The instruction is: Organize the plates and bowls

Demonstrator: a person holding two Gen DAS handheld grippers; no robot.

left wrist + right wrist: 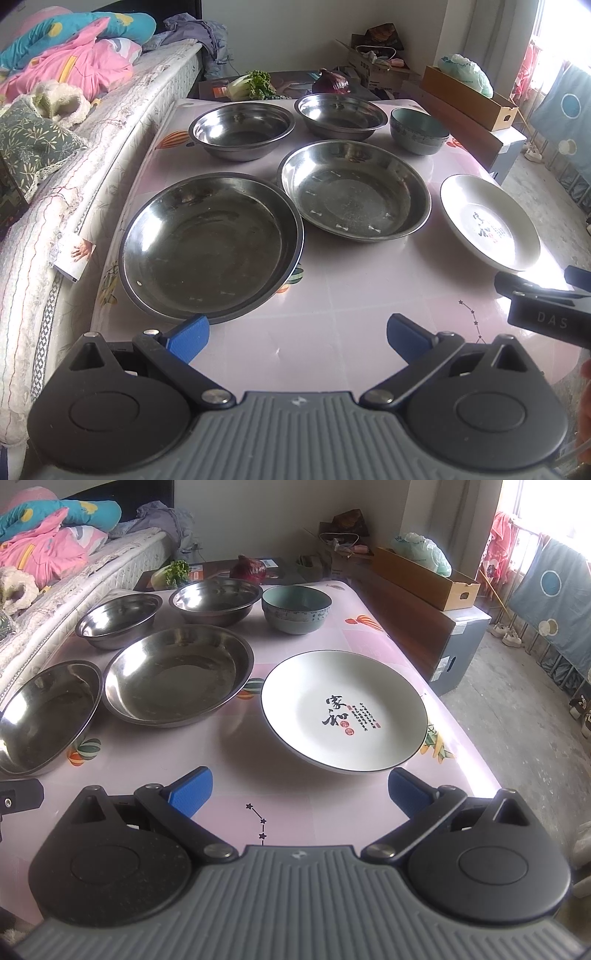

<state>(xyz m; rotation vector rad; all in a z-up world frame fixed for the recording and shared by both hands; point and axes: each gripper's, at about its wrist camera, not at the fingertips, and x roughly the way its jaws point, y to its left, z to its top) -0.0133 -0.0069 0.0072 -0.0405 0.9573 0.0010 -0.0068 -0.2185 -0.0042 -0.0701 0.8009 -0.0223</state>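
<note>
The left gripper (297,338) hangs over the near edge of the table (332,306), fingers spread wide and holding nothing. The near steel plate (210,245) lies just ahead of its left finger (188,338), whose tip overlaps the rim in view; whether they touch is unclear. The right gripper (300,792) is likewise spread and empty, with the white plate (343,710) just beyond its fingers, the near rim close to the right finger (408,792).

Past these sit a second steel plate (354,190), then two steel bowls (242,129) (340,115) and a green bowl (419,129) in the far row.

The left view clips the right gripper's body at its right edge and washes the white plate in glare; its lettering reads clearly only in the right view. The right view cuts off the near steel plate at its left edge.
</note>
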